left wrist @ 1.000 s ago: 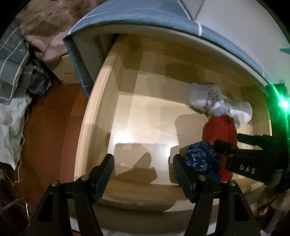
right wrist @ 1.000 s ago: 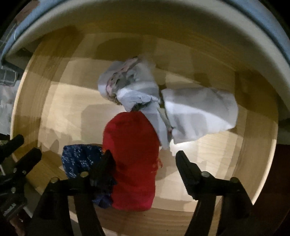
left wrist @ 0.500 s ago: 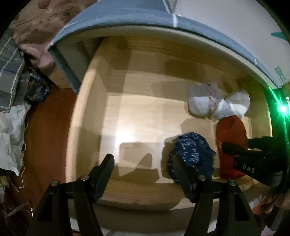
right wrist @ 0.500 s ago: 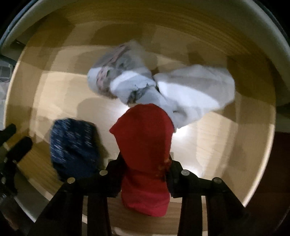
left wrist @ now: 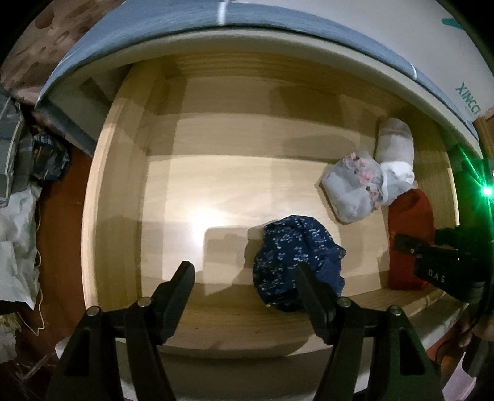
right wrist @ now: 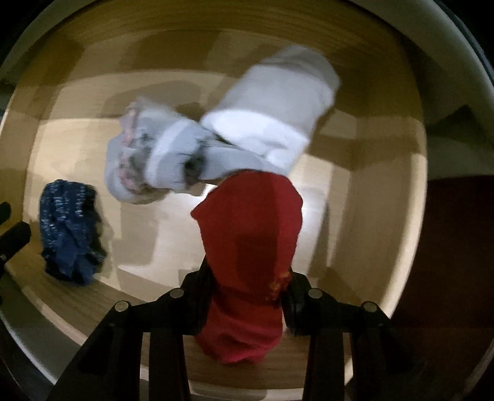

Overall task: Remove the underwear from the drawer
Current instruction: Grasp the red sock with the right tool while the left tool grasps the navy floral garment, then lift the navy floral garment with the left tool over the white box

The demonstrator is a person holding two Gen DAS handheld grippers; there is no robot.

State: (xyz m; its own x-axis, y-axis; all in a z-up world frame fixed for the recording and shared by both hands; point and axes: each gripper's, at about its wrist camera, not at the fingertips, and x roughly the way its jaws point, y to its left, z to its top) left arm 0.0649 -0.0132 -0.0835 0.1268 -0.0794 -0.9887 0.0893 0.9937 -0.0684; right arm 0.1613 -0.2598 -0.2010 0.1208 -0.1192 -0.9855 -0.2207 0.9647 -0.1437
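Both the left gripper (left wrist: 244, 279) and the right gripper (right wrist: 247, 287) are matte black plastic, with ribbed tapering fingers (left wrist: 177, 288) hinged on silver round-headed screws (left wrist: 142, 302).

A blue-grey sheet (left wrist: 173, 21) is hanging over the mattress edge (left wrist: 278, 37). Left of that edge, brown patterned fabric (left wrist: 46, 34) is lying bunched, and below it a pile of checked and white cloth (left wrist: 18, 185) is spreading over the reddish-brown floor (left wrist: 58, 222). Toward the right of the mattress edge, a green light (left wrist: 487, 191) is glowing.
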